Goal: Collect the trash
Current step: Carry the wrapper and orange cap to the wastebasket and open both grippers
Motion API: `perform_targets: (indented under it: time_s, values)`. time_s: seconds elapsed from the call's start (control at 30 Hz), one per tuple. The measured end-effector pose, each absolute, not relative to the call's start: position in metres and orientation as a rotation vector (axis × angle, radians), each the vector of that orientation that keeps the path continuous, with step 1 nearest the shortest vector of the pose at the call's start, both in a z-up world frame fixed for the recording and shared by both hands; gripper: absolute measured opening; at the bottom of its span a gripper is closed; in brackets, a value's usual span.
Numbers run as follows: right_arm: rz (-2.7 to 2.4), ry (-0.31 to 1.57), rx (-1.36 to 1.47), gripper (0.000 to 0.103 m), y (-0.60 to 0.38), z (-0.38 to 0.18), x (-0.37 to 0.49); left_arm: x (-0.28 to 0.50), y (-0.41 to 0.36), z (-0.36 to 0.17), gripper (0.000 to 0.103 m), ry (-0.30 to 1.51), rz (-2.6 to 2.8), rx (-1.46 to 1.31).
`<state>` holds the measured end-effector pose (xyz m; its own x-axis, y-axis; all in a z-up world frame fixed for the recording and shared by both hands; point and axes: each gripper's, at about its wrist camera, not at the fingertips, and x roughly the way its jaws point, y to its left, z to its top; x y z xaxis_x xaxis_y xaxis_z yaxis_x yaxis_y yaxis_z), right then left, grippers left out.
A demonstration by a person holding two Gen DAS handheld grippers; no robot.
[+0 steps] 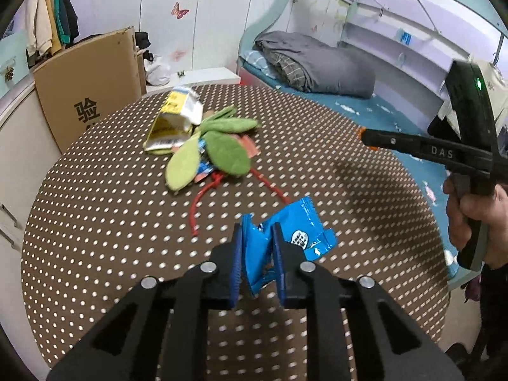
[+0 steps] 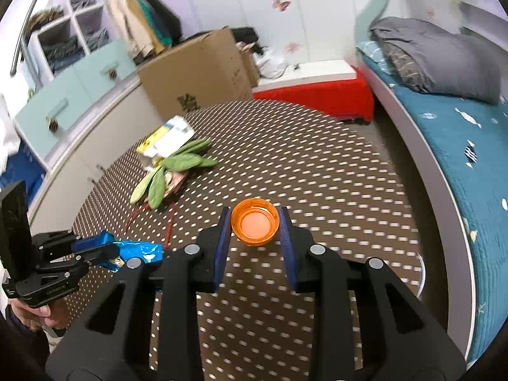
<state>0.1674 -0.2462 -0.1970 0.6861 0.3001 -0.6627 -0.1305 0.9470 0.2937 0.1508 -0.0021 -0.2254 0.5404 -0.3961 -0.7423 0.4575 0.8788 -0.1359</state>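
Observation:
My left gripper (image 1: 257, 233) is shut on a crumpled blue snack wrapper (image 1: 298, 235) just above the brown dotted round table (image 1: 349, 190). The wrapper also shows in the right wrist view (image 2: 139, 250), held in the left gripper (image 2: 95, 249). My right gripper (image 2: 254, 219) is shut on an orange bottle cap (image 2: 255, 222) above the table (image 2: 317, 165). In the left wrist view the right gripper (image 1: 365, 138) is seen side-on at the right. A pile of trash lies further back: a torn yellow and white carton (image 1: 177, 117), green fabric leaves (image 1: 219, 146) and a red string (image 1: 206, 197).
A large cardboard box (image 1: 89, 89) stands behind the table on the left, by pale cabinets (image 2: 73, 101). A bed with a grey duvet (image 1: 317, 63) and a blue sheet runs along the right. A red and white bench (image 2: 317, 85) stands behind the table.

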Motion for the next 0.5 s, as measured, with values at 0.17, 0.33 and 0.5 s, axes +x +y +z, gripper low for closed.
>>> perform_targets:
  time_s: [0.17, 0.33, 0.5]
  values:
    - [0.191, 0.733, 0.270, 0.029, -0.287, -0.187, 0.151, 0.153, -0.015, -0.213, 0.017, 0.838, -0.511, 0.034]
    - [0.110, 0.687, 0.318, 0.029, -0.334, -0.182, 0.138, 0.159, -0.042, -0.190, 0.017, 0.789, -0.516, 0.002]
    - [0.002, 0.692, 0.373, 0.029, -0.391, -0.196, 0.135, 0.173, -0.087, -0.169, 0.017, 0.747, -0.543, -0.001]
